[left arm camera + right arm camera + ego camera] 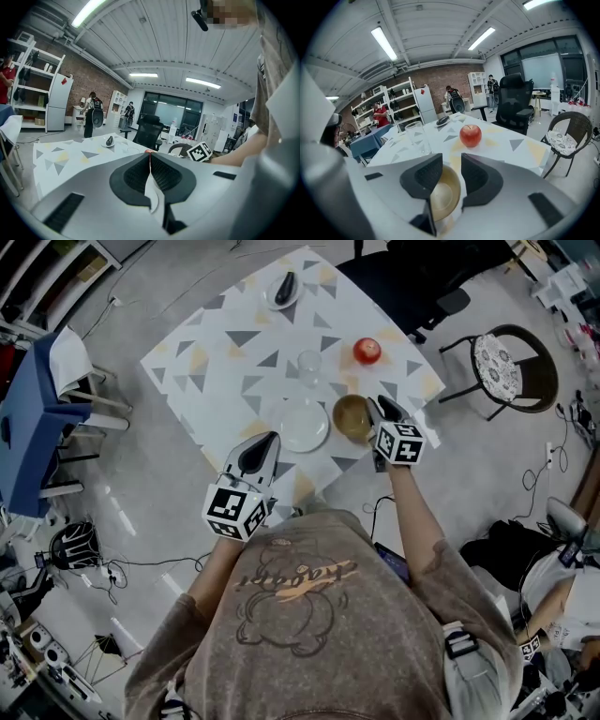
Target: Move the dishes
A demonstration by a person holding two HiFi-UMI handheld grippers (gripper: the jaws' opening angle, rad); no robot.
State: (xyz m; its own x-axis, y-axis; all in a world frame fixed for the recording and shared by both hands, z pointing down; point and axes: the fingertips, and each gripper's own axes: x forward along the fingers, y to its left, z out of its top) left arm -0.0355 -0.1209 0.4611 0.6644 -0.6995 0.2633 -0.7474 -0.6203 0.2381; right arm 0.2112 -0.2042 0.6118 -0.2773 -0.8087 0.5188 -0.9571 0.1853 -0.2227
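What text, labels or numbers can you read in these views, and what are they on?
shirt: one cursive word, too stylised and blurred to read.
left gripper, its marker cube: black-and-white squares only, no letters.
right gripper, its marker cube: the same, no letters.
Nothing else readable in any view.

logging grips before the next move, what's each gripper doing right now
left gripper: closed, tips at the rim of the white plate; grip cannot be told
right gripper: open, jaws parted over the brown bowl, not gripping

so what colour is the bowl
The bowl is golden brown, paler inside; the right gripper view shows it best.
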